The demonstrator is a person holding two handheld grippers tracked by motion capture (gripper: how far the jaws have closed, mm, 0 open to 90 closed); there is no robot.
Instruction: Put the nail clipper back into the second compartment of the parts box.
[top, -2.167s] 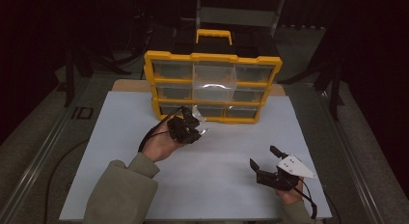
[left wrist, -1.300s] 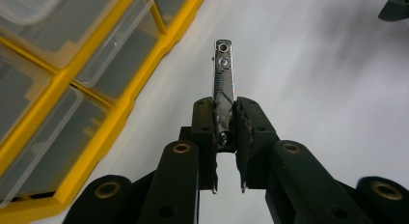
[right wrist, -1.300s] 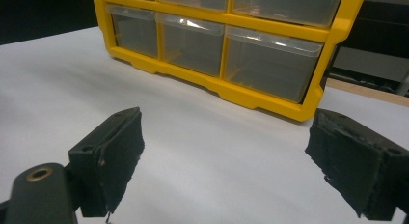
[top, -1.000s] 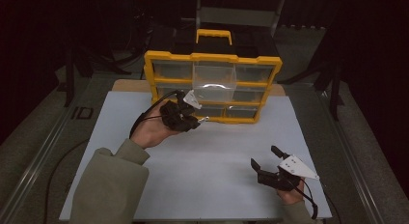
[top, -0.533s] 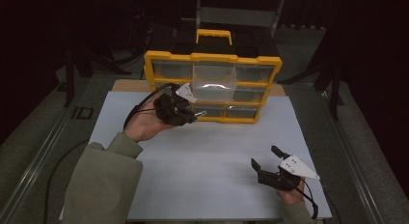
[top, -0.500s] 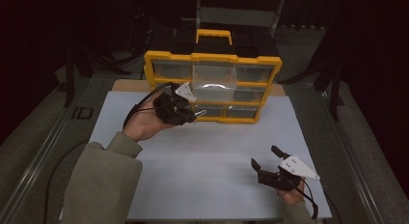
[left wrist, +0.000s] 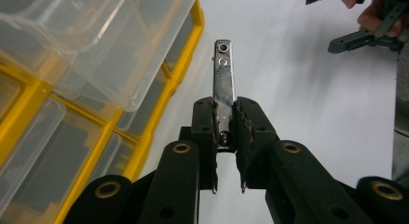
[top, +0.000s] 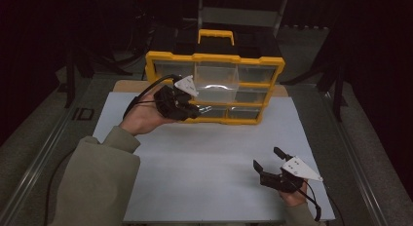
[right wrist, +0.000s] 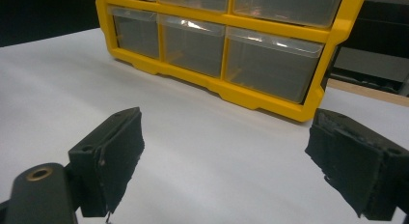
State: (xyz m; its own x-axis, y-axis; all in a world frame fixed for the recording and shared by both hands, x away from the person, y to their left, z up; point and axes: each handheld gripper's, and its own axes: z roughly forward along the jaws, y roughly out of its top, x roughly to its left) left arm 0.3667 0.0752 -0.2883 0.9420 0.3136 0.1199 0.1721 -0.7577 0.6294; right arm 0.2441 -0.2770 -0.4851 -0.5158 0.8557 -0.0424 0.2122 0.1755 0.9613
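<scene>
Metal bar (left wrist: 224,84) in left claw (left wrist: 225,125)

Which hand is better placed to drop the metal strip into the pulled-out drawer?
Left: its hand-held gripper already clamps the metal strip beside the open drawer; the right hovers open, farther back.

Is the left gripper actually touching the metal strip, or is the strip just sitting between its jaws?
Touching. In the left gripper view both pads of the left gripper press flat against the sides of the metal strip, which sticks out above the white table.

left gripper (top: 192,109) — raised at yellow drawer cabinet (top: 214,87) | right gripper (top: 272,165) — jaws apart, on white table (top: 204,162)
</scene>
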